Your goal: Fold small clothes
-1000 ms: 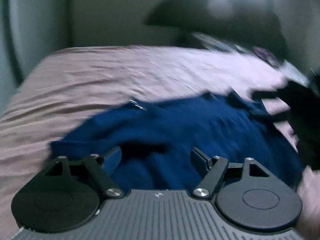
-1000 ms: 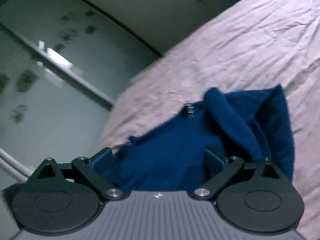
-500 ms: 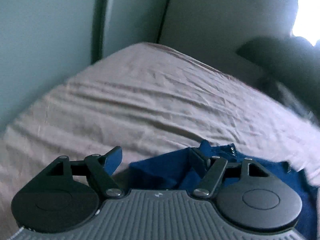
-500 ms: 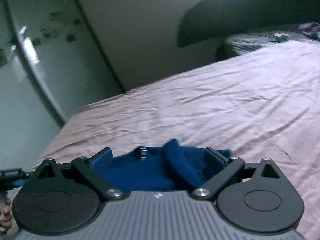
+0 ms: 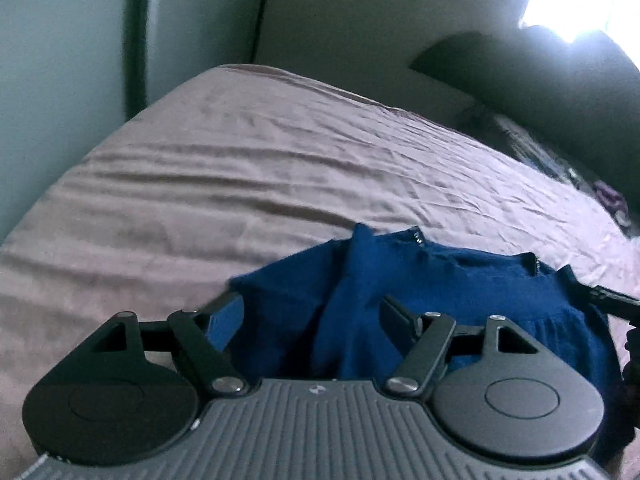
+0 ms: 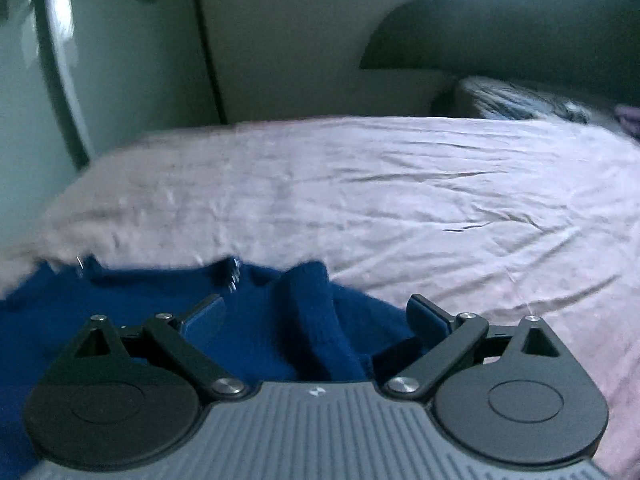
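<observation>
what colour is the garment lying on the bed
Dark blue; the garment shows best in the left wrist view, lying on the pinkish bedsheet.

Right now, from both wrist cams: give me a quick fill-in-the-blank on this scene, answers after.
1. The garment lying on the bed is dark ____.
2. The bedsheet under it is pale ____ and wrinkled.
3. The left gripper has its jaws ____, with a raised fold of the garment between them.
4. The right gripper has its jaws ____ over another raised fold of the garment.

Missing words: blue; pink; open; open
</observation>
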`<state>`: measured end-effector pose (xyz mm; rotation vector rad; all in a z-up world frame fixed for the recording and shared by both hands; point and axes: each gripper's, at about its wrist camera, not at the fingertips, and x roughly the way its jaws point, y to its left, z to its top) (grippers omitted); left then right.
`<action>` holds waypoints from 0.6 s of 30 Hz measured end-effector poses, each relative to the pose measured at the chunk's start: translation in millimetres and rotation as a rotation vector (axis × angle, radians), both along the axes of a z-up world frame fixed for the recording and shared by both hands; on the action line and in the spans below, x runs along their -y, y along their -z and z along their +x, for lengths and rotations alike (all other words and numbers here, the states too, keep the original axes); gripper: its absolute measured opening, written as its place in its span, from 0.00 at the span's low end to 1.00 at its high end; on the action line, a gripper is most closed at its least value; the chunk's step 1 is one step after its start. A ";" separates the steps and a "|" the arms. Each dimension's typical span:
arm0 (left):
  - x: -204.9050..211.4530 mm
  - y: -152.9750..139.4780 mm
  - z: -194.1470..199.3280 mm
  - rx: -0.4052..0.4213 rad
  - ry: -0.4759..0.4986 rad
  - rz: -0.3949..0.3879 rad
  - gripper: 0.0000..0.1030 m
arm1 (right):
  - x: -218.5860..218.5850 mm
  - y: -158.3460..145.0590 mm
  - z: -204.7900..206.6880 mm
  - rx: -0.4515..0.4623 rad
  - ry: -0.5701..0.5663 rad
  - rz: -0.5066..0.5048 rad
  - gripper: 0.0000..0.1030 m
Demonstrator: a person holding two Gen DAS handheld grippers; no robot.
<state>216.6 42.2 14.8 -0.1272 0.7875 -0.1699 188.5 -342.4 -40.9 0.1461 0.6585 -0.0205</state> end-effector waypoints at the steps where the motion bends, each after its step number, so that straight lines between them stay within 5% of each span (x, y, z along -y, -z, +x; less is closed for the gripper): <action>1: 5.9 2.0 6.4 -0.001 -0.004 0.026 0.74 | -6.0 3.2 3.1 -0.016 0.010 -0.076 0.95; 4: 24.2 15.4 18.8 -0.010 -0.027 0.179 0.75 | -6.0 13.4 13.4 -0.053 0.108 -0.240 0.96; 6: 34.7 27.2 23.2 0.000 -0.023 0.299 0.74 | 5.0 13.7 14.7 -0.061 0.159 -0.240 0.96; 11: 41.5 22.9 9.3 0.083 -0.045 0.386 0.73 | 1.6 -0.1 -6.5 -0.001 0.243 -0.365 0.96; 13: 40.3 13.9 1.6 0.088 -0.045 0.388 0.74 | 1.4 -11.4 -27.6 0.053 0.208 -0.299 0.96; 18: 13.3 -12.7 -37.3 0.082 -0.023 0.246 0.82 | 7.1 -21.2 -83.7 0.100 -0.013 -0.016 0.96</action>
